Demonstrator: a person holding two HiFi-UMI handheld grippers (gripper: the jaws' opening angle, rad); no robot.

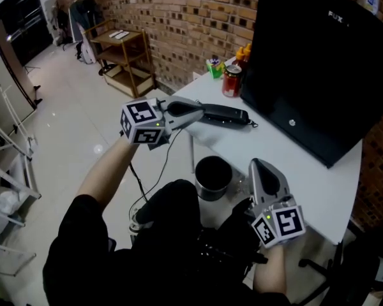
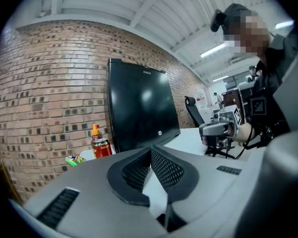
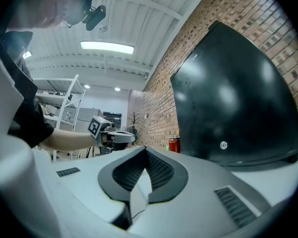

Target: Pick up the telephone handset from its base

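Note:
A long black telephone handset (image 1: 225, 115) with a thin cord at its right end lies on the white table (image 1: 306, 171), in front of the monitor. I cannot make out a separate base. My left gripper (image 1: 202, 112) points at the handset's left end, and whether it touches is hidden. In the left gripper view its jaws (image 2: 150, 150) meet at the tips with nothing between them. My right gripper (image 1: 255, 164) hovers over the table's near edge. It is shut and empty too (image 3: 145, 150). Each gripper shows in the other's view: the right gripper (image 2: 218, 128) and the left gripper (image 3: 116, 137).
A big black monitor (image 1: 319, 62) fills the table's far right. A red can (image 1: 232, 80), an orange bottle (image 1: 244, 55) and a green item (image 1: 215, 65) stand at the back corner by the brick wall. A black round bin (image 1: 212, 176) sits below the table edge. A wooden shelf cart (image 1: 124, 59) stands on the floor.

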